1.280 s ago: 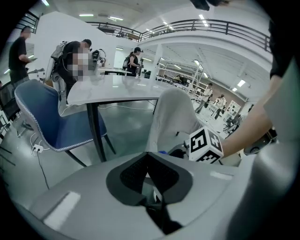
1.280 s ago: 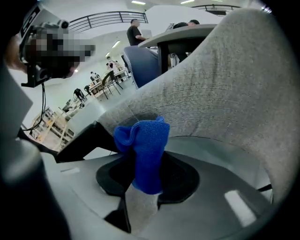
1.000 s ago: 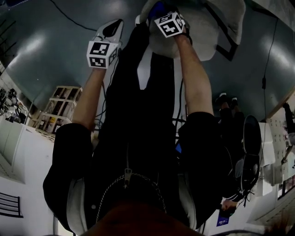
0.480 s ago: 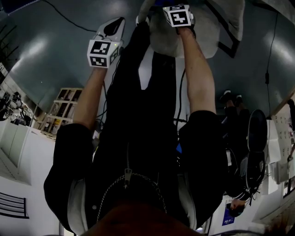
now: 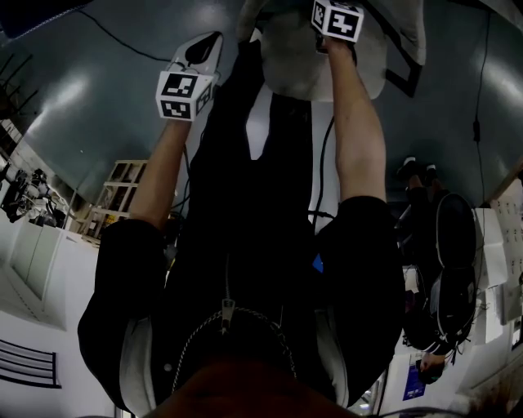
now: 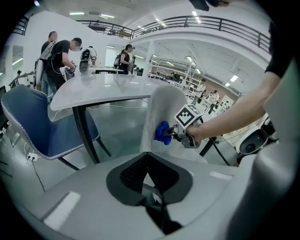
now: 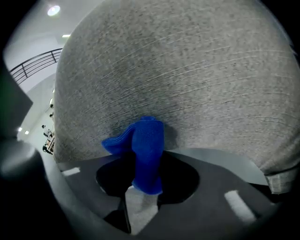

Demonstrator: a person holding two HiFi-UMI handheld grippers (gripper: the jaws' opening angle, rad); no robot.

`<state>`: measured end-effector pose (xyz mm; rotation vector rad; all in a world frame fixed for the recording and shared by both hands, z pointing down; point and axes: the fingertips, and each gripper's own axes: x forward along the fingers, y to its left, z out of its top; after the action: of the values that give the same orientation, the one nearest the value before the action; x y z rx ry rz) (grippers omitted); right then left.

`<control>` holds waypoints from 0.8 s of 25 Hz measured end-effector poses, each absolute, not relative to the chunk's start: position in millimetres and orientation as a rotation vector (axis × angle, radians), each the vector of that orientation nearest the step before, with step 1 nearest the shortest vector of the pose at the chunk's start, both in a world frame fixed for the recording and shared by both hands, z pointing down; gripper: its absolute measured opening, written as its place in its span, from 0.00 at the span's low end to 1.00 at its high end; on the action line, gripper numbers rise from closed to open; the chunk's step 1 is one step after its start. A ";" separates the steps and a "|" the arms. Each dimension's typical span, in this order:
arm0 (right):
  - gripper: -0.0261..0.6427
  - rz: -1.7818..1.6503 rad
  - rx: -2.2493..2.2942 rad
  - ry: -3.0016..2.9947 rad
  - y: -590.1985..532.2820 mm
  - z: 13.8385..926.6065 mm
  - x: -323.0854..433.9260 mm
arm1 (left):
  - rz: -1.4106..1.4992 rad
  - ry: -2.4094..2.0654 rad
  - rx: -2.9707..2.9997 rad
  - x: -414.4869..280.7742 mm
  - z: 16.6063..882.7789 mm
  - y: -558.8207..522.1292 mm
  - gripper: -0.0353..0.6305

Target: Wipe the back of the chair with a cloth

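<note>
The grey fabric chair back (image 7: 187, 75) fills the right gripper view. My right gripper (image 7: 143, 187) is shut on a blue cloth (image 7: 146, 150), whose bunched end is pressed against that fabric. In the left gripper view the chair back (image 6: 161, 110) stands upright ahead, with the blue cloth (image 6: 162, 132) and the right gripper (image 6: 180, 132) against its right face. My left gripper (image 6: 151, 187) is held back from the chair, jaws together with nothing in them. In the head view the left gripper (image 5: 200, 51) is at upper left and the right gripper's marker cube (image 5: 337, 18) is over the chair (image 5: 286, 61).
A blue chair (image 6: 33, 122) and a white table (image 6: 103, 86) with a dark leg (image 6: 80, 129) stand left of the grey chair. Several people (image 6: 63, 51) work at the far side. A wooden shelf (image 5: 110, 200) and dark bags (image 5: 445, 269) lie on the floor.
My right gripper with the cloth has slid up and to the right in the head view, along the chair back. The left gripper has stayed in place.
</note>
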<state>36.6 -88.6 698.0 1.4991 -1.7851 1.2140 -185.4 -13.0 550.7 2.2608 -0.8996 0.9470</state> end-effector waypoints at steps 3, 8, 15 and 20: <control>0.24 1.254 1.553 -1.756 -88.2 698.6 51.9 | 0.949 -0.882 2.275 -174.8 549.6 -15.7 0.07; 0.24 1.249 1.600 -1.736 -87.1 697.8 67.8 | 0.958 -0.855 2.292 -162.2 549.8 -15.8 0.07; 0.24 1.280 1.660 -1.710 -84.8 698.1 82.7 | 0.978 -0.833 2.301 -153.9 551.6 -19.1 0.07; 0.24 1.316 1.749 -1.653 -76.7 697.2 111.4 | 0.985 -0.815 2.310 -137.2 551.1 -18.5 0.07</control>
<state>111.4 -76.7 697.2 1.7486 -1.6528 1.3157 -137.2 -18.5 551.1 2.3096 -0.8146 0.9852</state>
